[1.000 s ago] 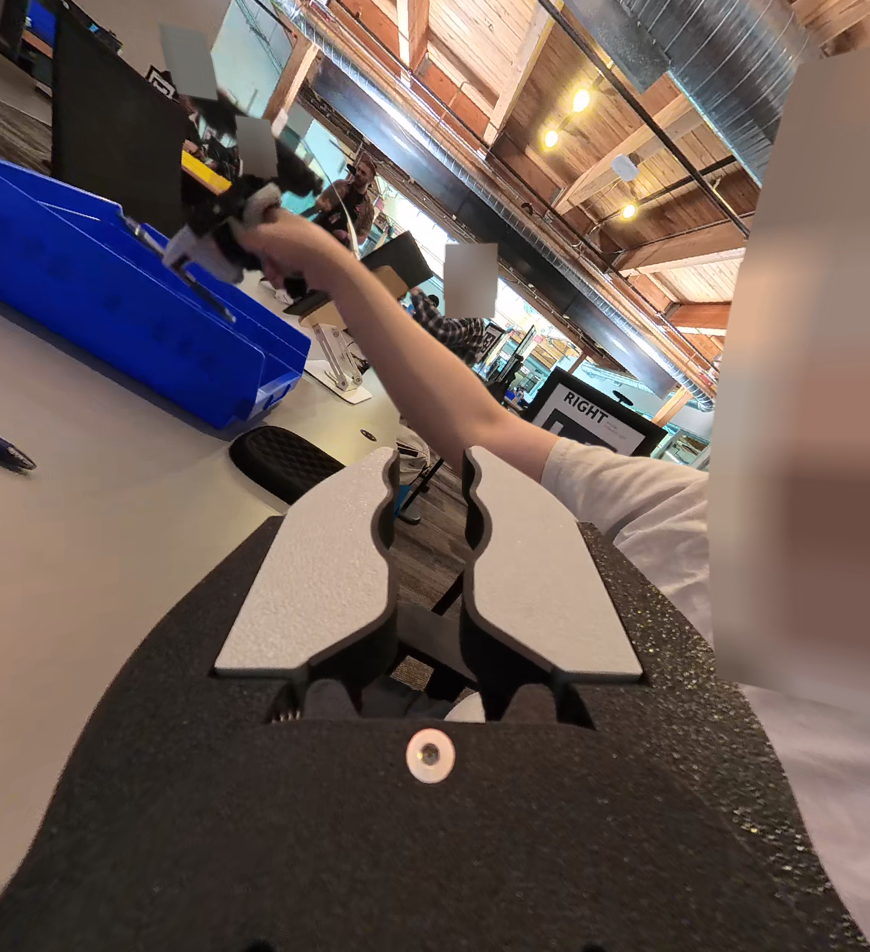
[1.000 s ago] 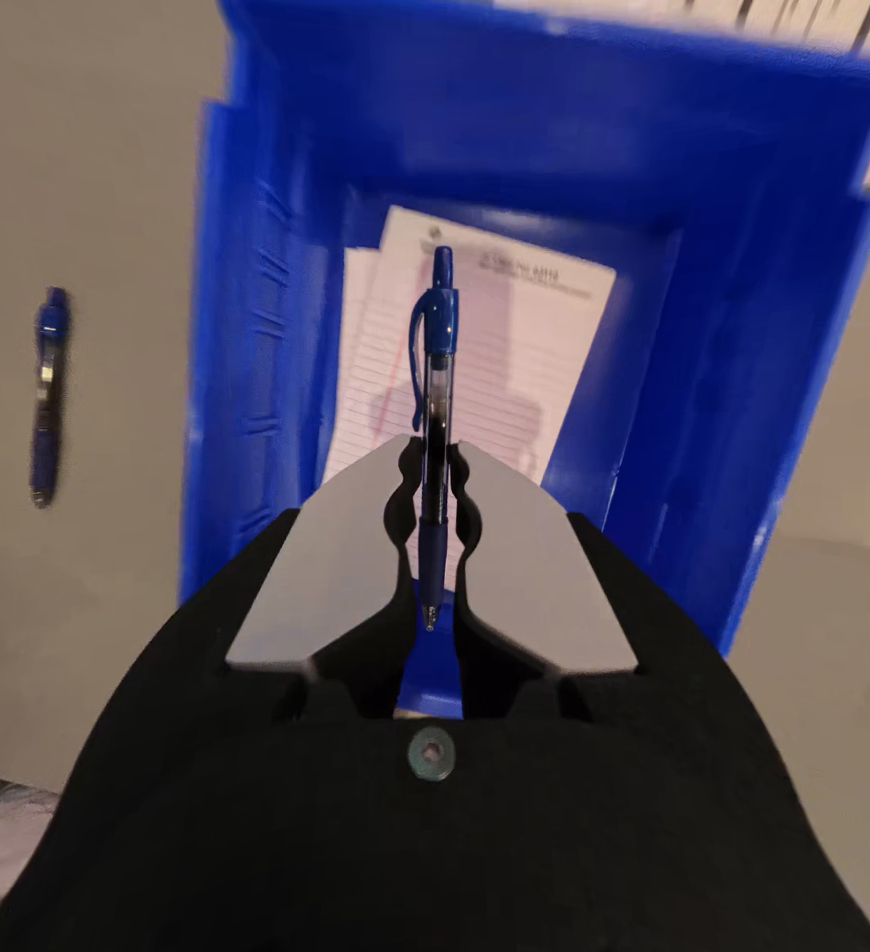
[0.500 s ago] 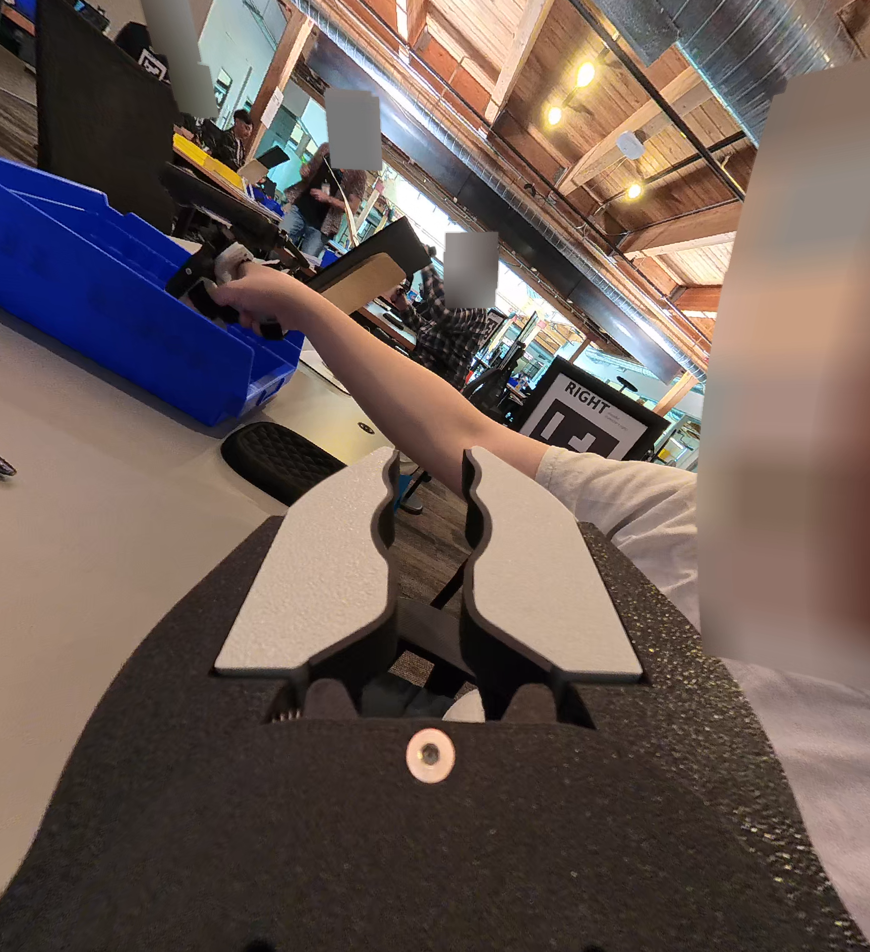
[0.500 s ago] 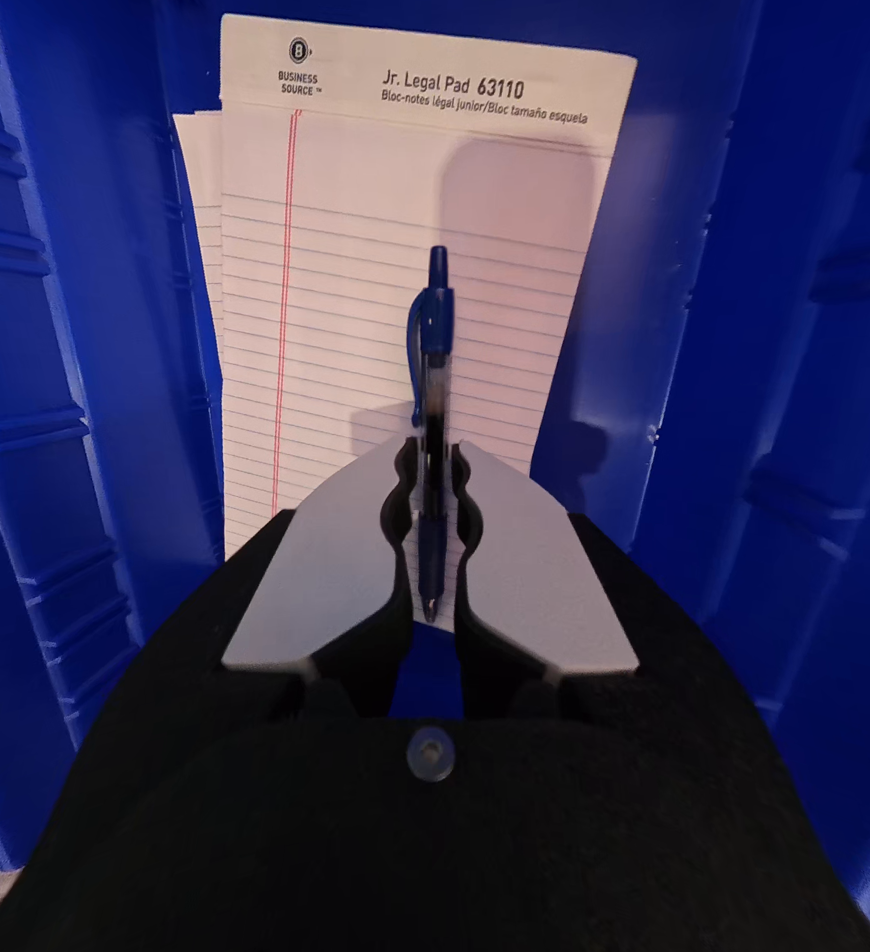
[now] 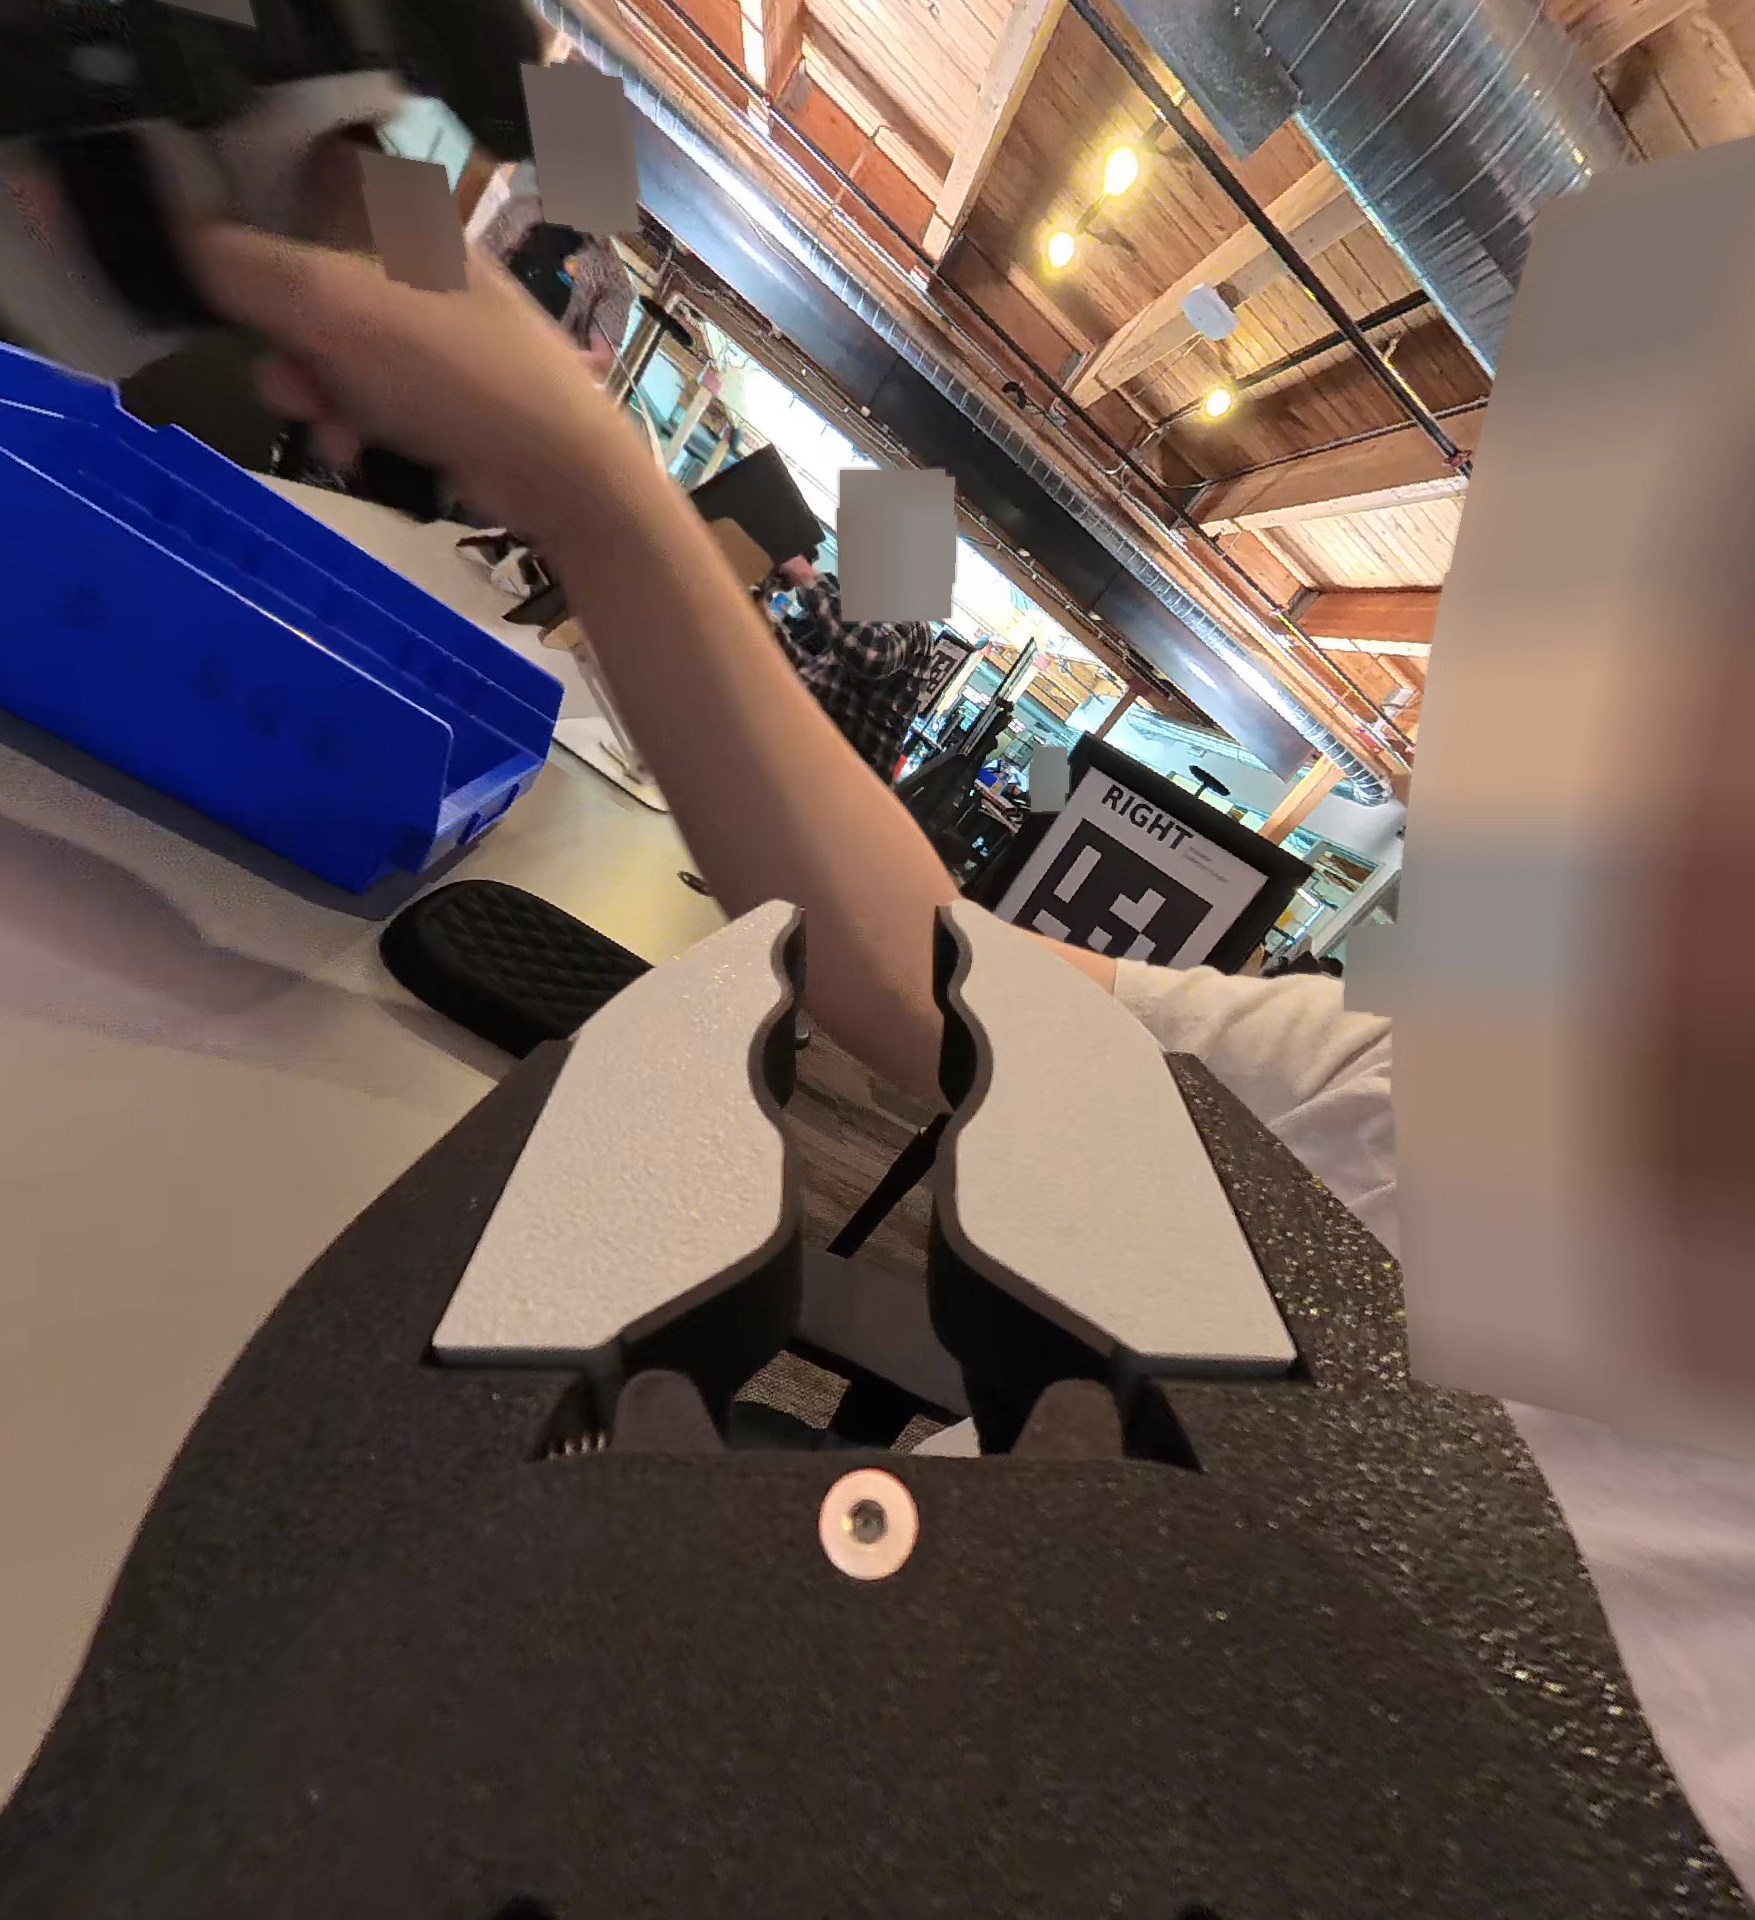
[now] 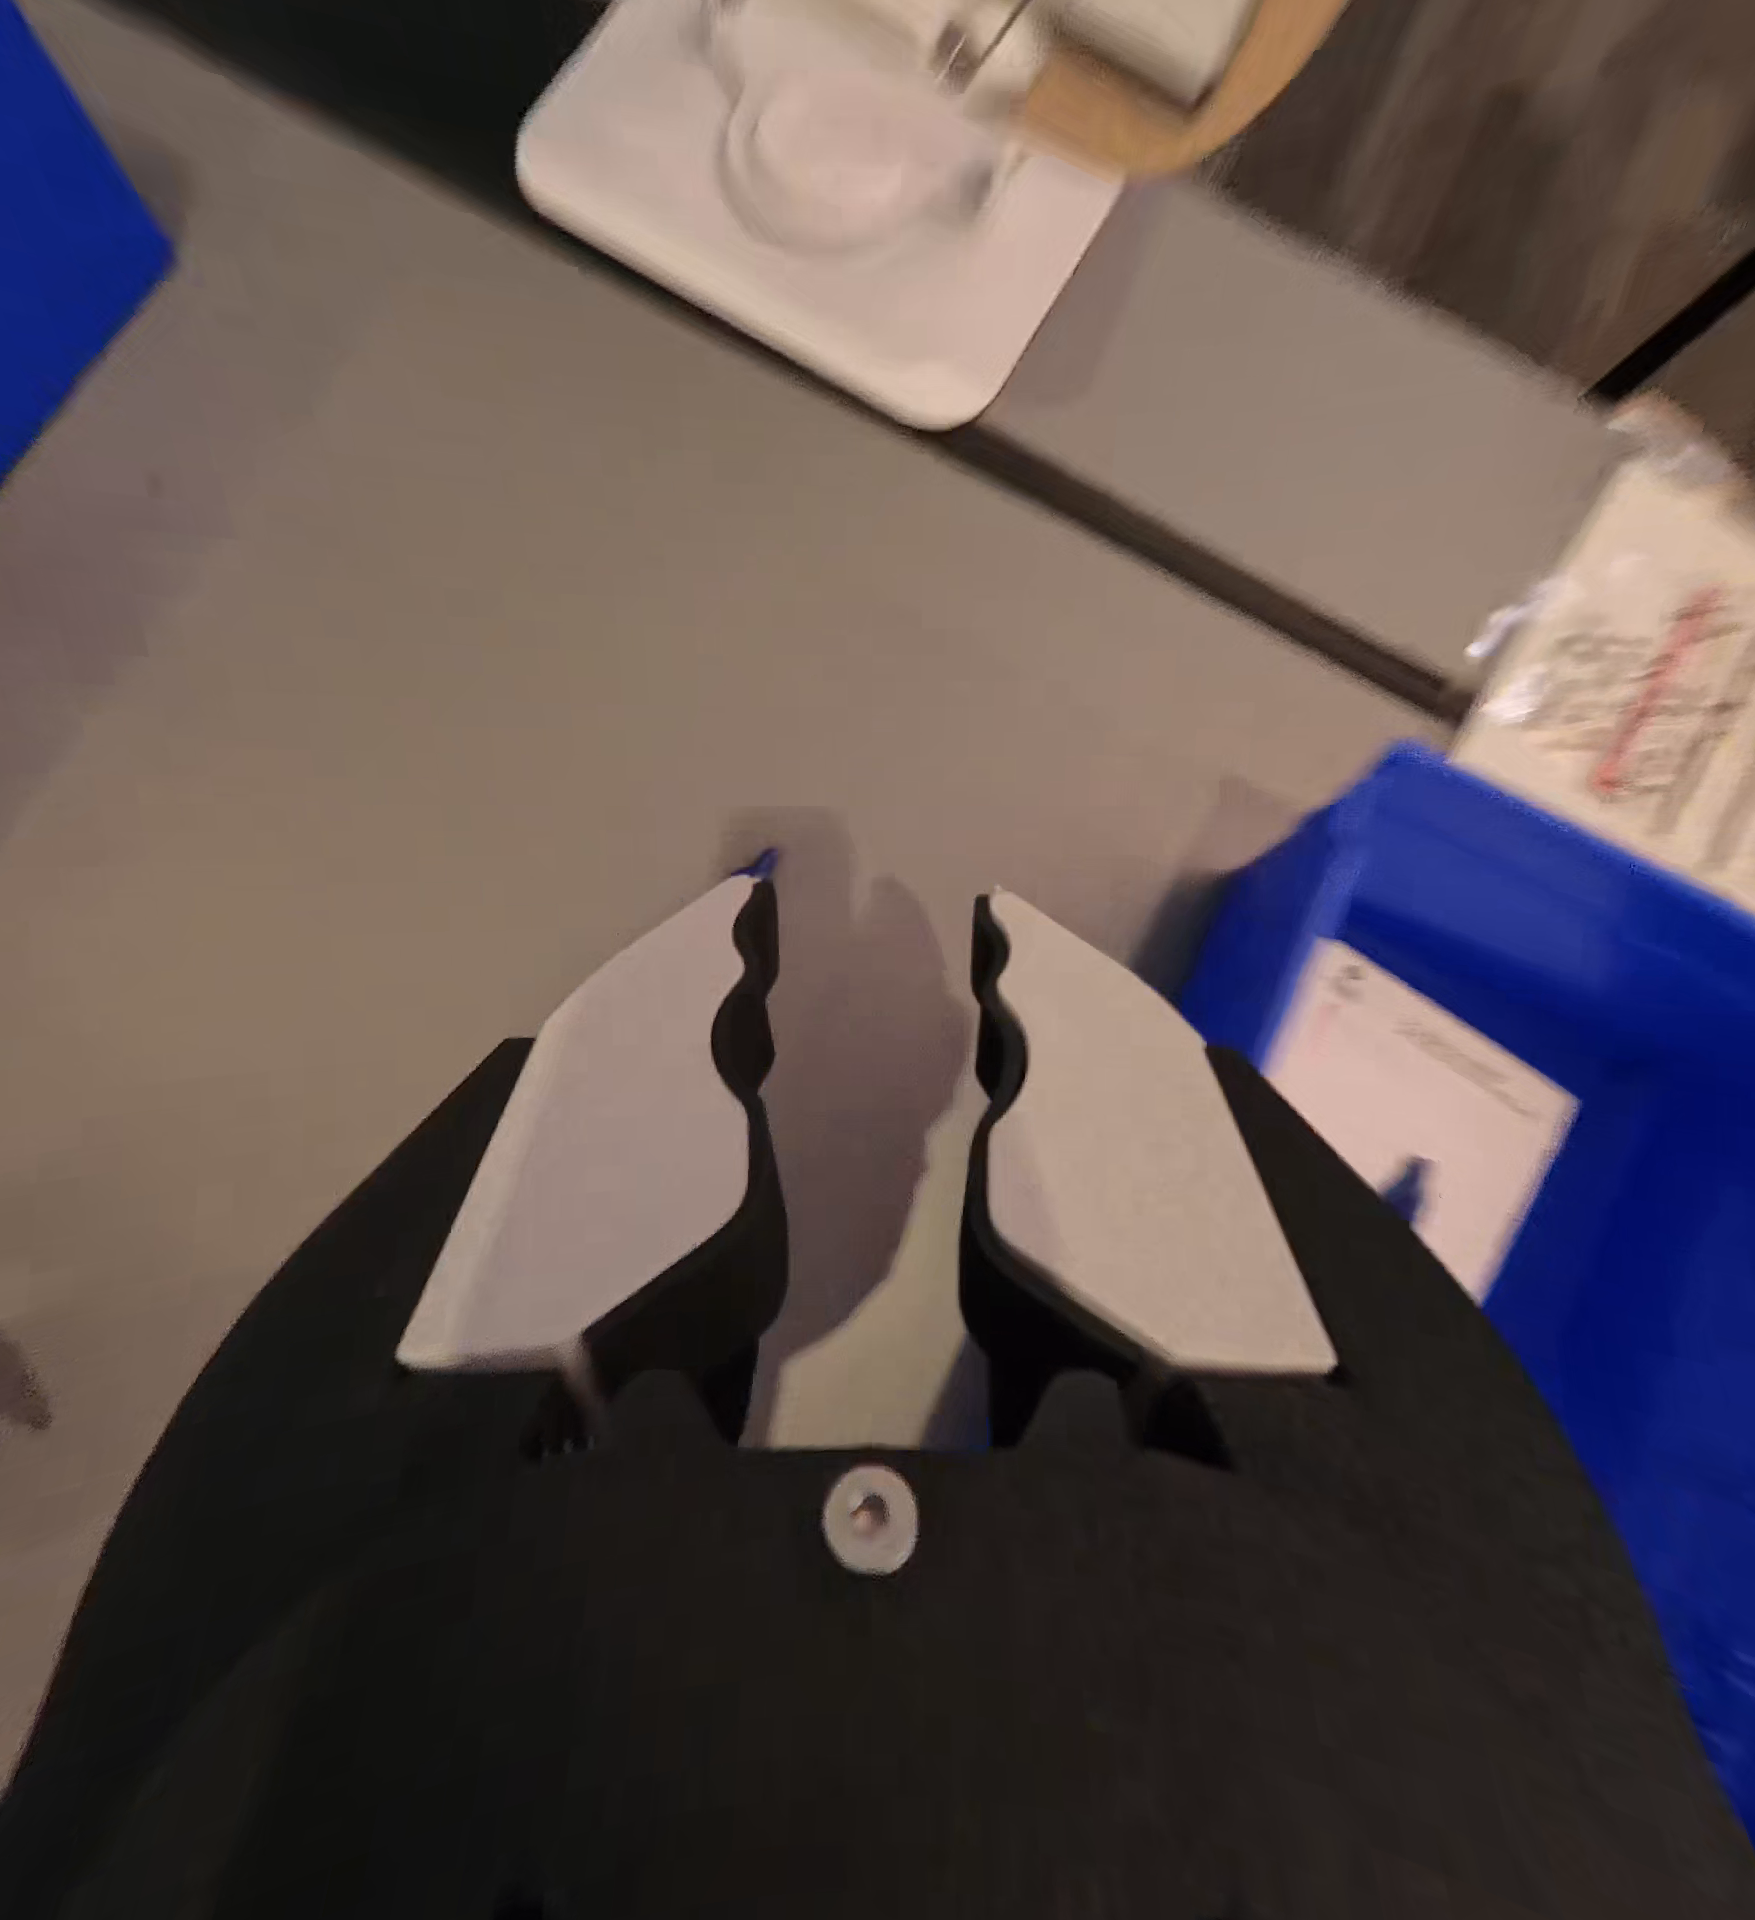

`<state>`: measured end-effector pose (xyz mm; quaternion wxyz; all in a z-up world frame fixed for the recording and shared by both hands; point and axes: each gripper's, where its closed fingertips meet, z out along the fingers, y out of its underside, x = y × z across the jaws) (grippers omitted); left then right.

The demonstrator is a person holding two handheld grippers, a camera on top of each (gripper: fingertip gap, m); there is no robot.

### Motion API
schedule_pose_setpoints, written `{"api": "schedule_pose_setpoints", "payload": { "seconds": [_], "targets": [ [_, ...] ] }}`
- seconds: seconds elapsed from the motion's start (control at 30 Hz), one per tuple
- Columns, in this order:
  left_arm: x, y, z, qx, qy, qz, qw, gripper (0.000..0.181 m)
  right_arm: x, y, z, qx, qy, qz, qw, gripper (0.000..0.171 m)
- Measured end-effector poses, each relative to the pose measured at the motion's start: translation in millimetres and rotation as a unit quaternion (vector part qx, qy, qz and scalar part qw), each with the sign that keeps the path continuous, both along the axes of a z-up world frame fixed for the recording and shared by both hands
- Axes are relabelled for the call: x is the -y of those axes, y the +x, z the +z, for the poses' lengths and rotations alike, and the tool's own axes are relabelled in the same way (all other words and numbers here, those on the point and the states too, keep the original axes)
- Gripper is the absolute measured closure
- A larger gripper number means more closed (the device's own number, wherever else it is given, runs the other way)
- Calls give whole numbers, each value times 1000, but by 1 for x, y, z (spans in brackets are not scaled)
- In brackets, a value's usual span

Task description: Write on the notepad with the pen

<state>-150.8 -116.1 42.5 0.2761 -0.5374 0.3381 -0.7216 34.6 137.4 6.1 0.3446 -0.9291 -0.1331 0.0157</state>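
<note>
My right gripper is open and empty above the grey table, and the view is motion-blurred. A blue bin lies to its right and holds the white notepad. A small dark blue end, seemingly the pen, lies on the pad, with the rest hidden behind my gripper. A blue speck peeks past my left fingertip. My left gripper is open and empty, tilted up near the table's edge. In the left wrist view the person's arm reaches above the bin.
A white stand base sits at the table's far edge. A second blue shape is at the upper left. A clear bag of items lies beyond the bin. A black padded object rests on the table near my left gripper. From my right tips it is roughly 15 cm to the blue speck; from my left, 35 cm.
My right gripper opened, let go of the pen in the bin over the notepad, then rose and swung out over the table. My left gripper stayed open and barely moved.
</note>
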Motion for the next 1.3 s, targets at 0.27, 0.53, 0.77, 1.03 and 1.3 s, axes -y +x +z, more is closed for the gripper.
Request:
{"api": "schedule_pose_setpoints", "payload": {
  "seconds": [0.27, 0.53, 0.77, 1.03, 1.3],
  "targets": [
    [12, -7, 7, -16, 18, 6, 1000, 159, 1, -52, -148, -38, -200, -6, 979, 135],
    [11, -18, 10, -3, 18, 15, 1000, 159, 7, -49, -163, -10, -230, -13, 973, 146],
    [11, -15, 6, -6, 11, 12, 1000, 159, 14, -52, -158, 24, -230, 45, 972, 155],
    [13, -20, -1, -15, 11, 12, 1000, 159, 35, 39, 69, 42, -16, 56, 997, 158],
    [12, -17, 1, -13, 13, 8, 1000, 159, 61, 215, -53, -55, -195, -74, 976, 158]
  ]
}}
